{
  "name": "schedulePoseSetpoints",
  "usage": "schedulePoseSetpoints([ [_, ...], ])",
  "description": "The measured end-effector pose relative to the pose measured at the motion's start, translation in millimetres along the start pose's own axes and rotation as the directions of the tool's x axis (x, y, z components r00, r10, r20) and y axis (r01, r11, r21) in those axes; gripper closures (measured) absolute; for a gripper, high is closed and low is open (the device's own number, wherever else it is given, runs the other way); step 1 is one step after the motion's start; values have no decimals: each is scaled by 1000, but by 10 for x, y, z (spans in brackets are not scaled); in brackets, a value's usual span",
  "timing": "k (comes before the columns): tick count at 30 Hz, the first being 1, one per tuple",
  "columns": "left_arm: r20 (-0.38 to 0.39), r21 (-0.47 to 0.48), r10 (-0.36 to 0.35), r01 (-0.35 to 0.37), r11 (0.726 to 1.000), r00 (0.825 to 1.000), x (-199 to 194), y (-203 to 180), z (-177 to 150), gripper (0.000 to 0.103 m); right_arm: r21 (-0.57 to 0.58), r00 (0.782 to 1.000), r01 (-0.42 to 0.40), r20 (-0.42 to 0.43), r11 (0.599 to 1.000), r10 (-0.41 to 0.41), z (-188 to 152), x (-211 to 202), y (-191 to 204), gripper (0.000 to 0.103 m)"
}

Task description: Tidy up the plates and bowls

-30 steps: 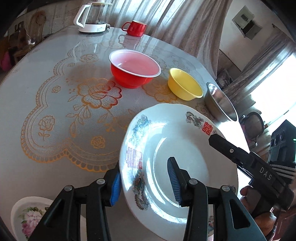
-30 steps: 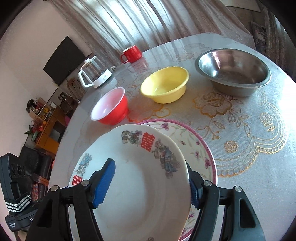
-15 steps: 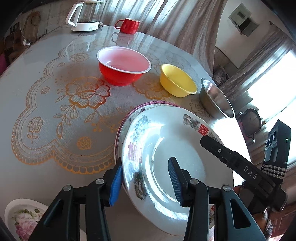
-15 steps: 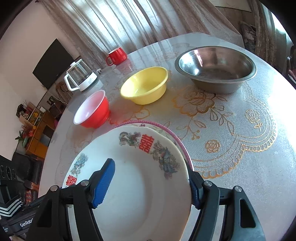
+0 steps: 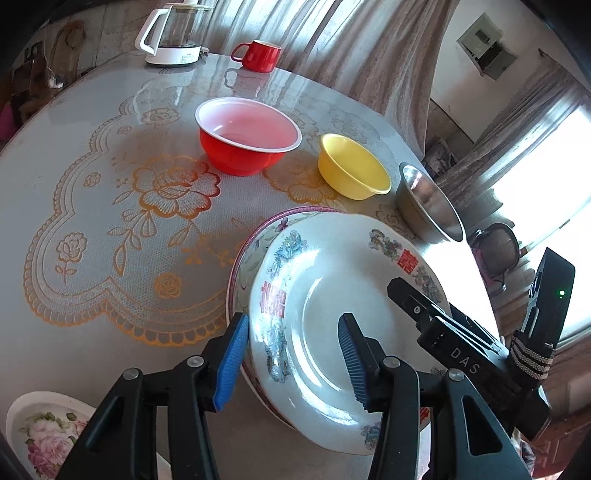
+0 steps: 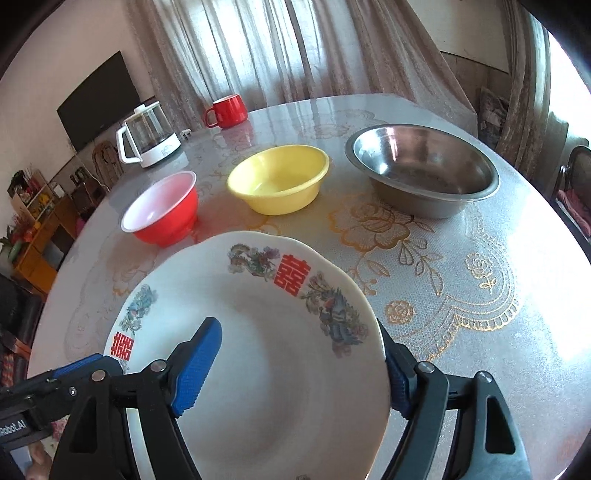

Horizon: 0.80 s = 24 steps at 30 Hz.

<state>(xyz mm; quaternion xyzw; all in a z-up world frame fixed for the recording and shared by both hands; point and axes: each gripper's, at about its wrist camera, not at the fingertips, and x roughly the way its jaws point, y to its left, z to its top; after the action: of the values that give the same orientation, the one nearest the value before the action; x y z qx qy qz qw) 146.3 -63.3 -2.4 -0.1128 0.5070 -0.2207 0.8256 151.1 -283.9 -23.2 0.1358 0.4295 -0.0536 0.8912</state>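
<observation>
A white plate (image 5: 332, 295) with red characters and bird pictures lies tilted on a pink-rimmed plate (image 5: 258, 236). My left gripper (image 5: 291, 362) straddles the white plate's left rim, one pad outside and one over the well. Its jaws are opening. In the right wrist view the same white plate (image 6: 277, 369) fills the foreground and hides the plate below. My right gripper (image 6: 297, 369) straddles the opposite rim. Its jaws are opening wide and the pads stand off the plate. One of the right gripper's fingers (image 5: 410, 299) shows over the plate's right side.
Behind the plates stand a red bowl (image 5: 247, 136), a yellow bowl (image 5: 351, 170) and a steel bowl (image 5: 428, 199). A red mug (image 5: 258, 55) and a glass kettle (image 5: 173, 33) sit at the far edge. A rose-patterned plate (image 5: 44, 435) lies near left.
The white plate has come down over the pink-rimmed plate, which now shows under its left edge. The right gripper's fingers have spread wider and its view has tipped up. The left pads parted slightly.
</observation>
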Motion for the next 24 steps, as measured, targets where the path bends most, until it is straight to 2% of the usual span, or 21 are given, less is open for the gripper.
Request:
schedulePoseSetpoints([
  [5, 20, -6, -5, 5, 1000, 1000, -55, -5, 20, 53, 48, 1000, -15, -21, 999, 16, -9, 49, -80, 21],
  [8, 20, 27, -110, 109, 994, 994, -121, -133, 29, 54, 9, 1000, -10, 14, 1000, 10, -17, -2, -17, 20],
  [10, 71, 75, -86, 80, 994, 994, -217, -280, 34, 54, -18, 999, -15, 40, 1000, 16, 7, 0, 28, 20],
  [12, 77, 77, -113, 107, 991, 991, -276, -297, 44, 52, 6, 999, -15, 41, 1000, 15, 40, 21, 29, 21],
  [17, 106, 44, 9, -14, 999, 994, -322, -110, 34, 52, -30, 996, 40, 80, 999, -38, 40, -64, 47, 21],
  [21, 93, 28, 81, -84, 996, 992, -274, 43, -32, 51, 9, 998, 16, 65, 1000, -17, -6, -78, -85, 22],
  [24, 56, 32, 63, -65, 997, 996, -186, 86, -111, 51, 3, 998, -16, 66, 1000, 16, -75, -142, -146, 25],
])
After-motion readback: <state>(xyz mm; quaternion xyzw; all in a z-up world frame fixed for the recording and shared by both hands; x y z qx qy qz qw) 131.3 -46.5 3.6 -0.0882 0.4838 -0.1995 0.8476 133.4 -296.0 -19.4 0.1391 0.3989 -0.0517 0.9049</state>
